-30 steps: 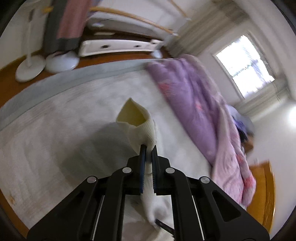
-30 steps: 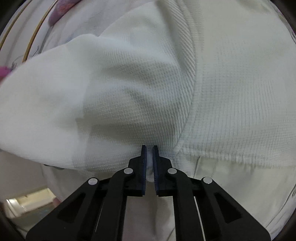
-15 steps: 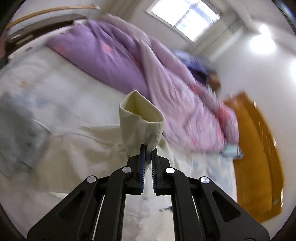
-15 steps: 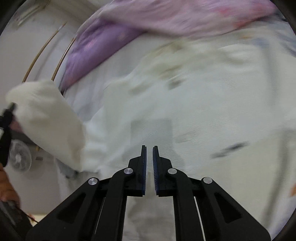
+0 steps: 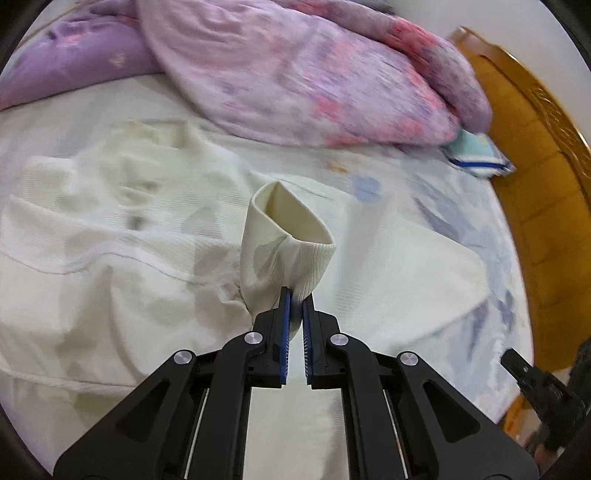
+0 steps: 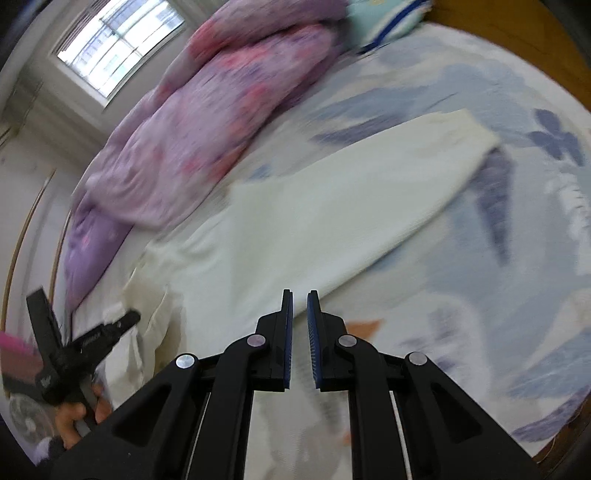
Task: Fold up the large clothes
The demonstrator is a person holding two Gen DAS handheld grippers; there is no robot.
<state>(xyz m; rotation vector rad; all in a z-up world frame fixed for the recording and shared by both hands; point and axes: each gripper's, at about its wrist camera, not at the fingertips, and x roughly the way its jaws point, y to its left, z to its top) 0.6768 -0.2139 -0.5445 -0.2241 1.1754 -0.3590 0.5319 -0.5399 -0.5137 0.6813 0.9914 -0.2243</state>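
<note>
In the left wrist view the left gripper (image 5: 294, 295) sits at lower centre, its fingers (image 5: 283, 325) clamped on the ribbed cuff (image 5: 286, 251) of a cream garment (image 5: 110, 258); the cuff stands up from the jaws as an open tube, its mouth facing the upper part of the frame; the rest of the garment lies rumpled across the left and centre of the frame on the bed (image 5: 461, 206), with one sleeve (image 5: 424, 273) stretched flat toward the right; a purple quilt (image 5: 295, 74) is bunched along the top, and a small blue pillow (image 5: 476, 155) lies at upper right, just beside the wooden headboard (image 5: 535, 166); the tip of the right gripper (image 5: 517, 367) shows at the lower right edge.

In the right wrist view the right gripper (image 6: 300, 295) is at lower centre, its fingers (image 6: 287, 332) slightly apart with nothing between them; it hangs over the bed (image 6: 517, 295), near the lower edge of the garment (image 6: 295, 229), whose sleeve (image 6: 424, 155) reaches toward the upper right; the quilt (image 6: 207, 122) runs diagonally across the upper left, below a window (image 6: 110, 44); the pillow (image 6: 388, 18) is at the top edge; the left gripper (image 6: 79, 350) appears at the lower left, held in a hand (image 6: 74, 421), against the garment's bunched edge; the view is blurred.
</note>
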